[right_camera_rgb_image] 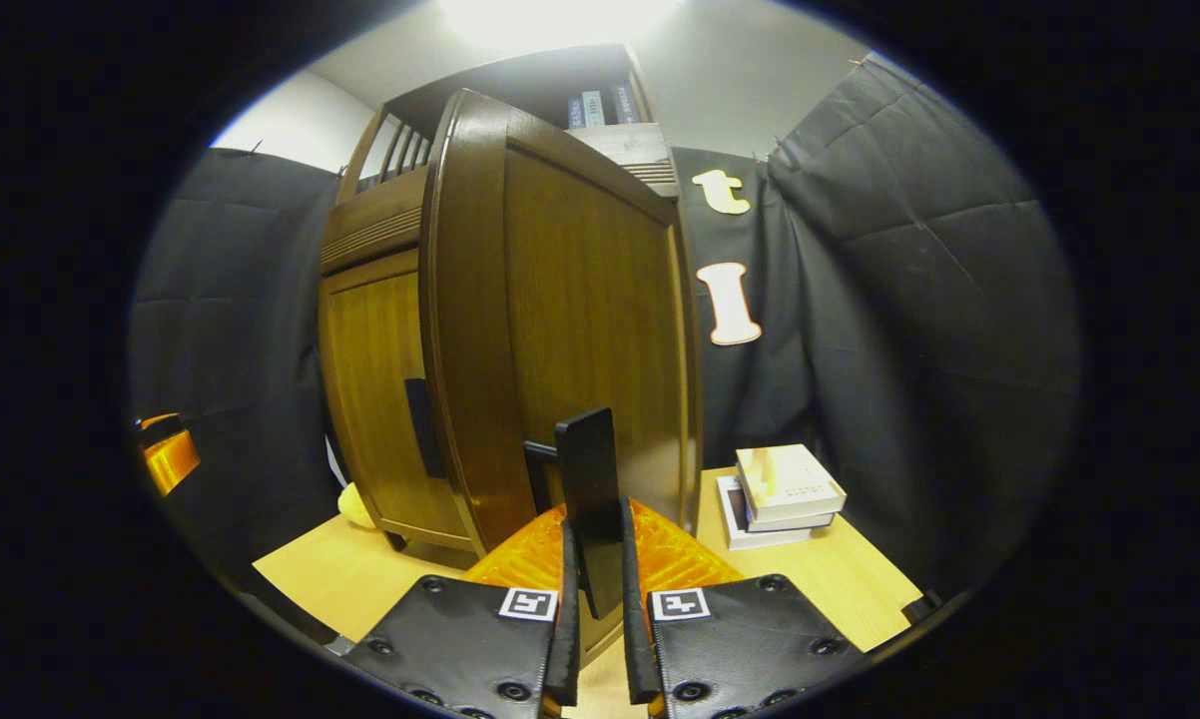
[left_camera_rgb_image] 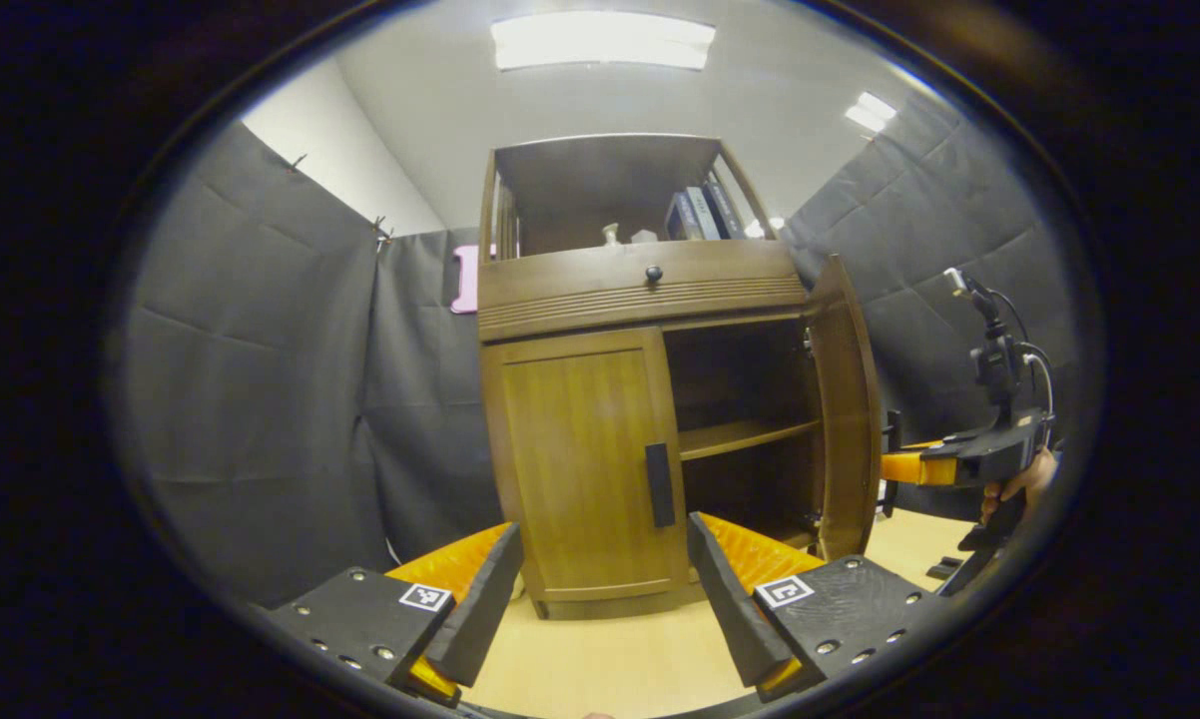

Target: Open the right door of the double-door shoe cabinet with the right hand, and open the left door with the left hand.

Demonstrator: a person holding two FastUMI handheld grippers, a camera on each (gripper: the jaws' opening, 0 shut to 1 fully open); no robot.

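While the right door [left_camera_rgb_image: 845,409] of the shoe cabinet [left_camera_rgb_image: 640,290] stands swung out, the left door [left_camera_rgb_image: 585,464] lies flush in its frame. In the left gripper view the cabinet fills the centre, from 12 o'clock down to 6; the open door hangs at about 3 o'clock of it, edge-on, baring an inner shelf [left_camera_rgb_image: 745,434]. The left door's dark handle [left_camera_rgb_image: 659,485] sits near its right edge.

Left gripper [left_camera_rgb_image: 600,589]: jaws spread wide, nothing between them, apart from the cabinet, low at 6 o'clock. The left door shows in the gap between its fingers.

Right gripper [right_camera_rgb_image: 595,609]: jaws drawn in on the right door's handle [right_camera_rgb_image: 588,509], one finger on each side of the dark bar. In the left gripper view the same gripper [left_camera_rgb_image: 904,467] shows at 3 o'clock, beside the open door, with a hand [left_camera_rgb_image: 1024,479] on its grip.

Right gripper view: the open door's outer face [right_camera_rgb_image: 580,330] rises at 12 o'clock; the shut left door [right_camera_rgb_image: 380,399] lies at 9 o'clock. A stack of books [right_camera_rgb_image: 780,494] rests on the wooden floor [right_camera_rgb_image: 830,579] at 4 o'clock. More books [left_camera_rgb_image: 700,212] stand on the cabinet's top shelf.
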